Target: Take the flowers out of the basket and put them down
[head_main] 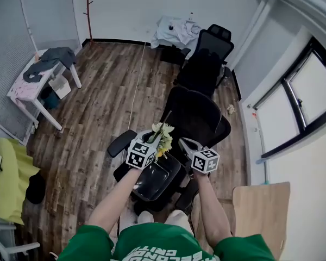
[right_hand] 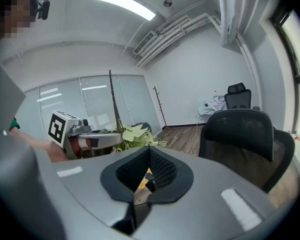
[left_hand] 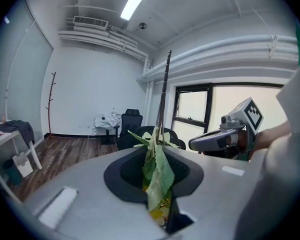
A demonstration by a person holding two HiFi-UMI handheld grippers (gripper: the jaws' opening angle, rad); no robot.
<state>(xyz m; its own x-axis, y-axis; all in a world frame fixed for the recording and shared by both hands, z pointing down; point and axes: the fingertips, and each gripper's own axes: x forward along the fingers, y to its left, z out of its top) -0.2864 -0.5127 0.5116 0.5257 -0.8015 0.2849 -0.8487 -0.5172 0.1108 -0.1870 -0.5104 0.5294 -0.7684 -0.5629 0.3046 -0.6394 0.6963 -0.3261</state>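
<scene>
A bunch of flowers [head_main: 163, 136] with green leaves and pale yellow and white blooms is held up in front of me. My left gripper [head_main: 156, 140] is shut on the flowers [left_hand: 157, 169], whose long dark stem rises above the jaws. Just to its right, my right gripper [head_main: 183, 144] has its jaws together with nothing between them. In the right gripper view the flowers [right_hand: 135, 136] and the left gripper [right_hand: 110, 141] are at the left. Below both grippers a dark glossy basket [head_main: 146, 188] rests on a chair seat. The right gripper [left_hand: 202, 143] also shows in the left gripper view.
A black office chair [head_main: 198, 118] stands right under and ahead of the grippers, and a second one [head_main: 209, 50] is farther back. A white table [head_main: 35, 88] with clothes is at the left, a window wall [head_main: 293, 102] at the right, and a wooden board [head_main: 261, 211] at lower right.
</scene>
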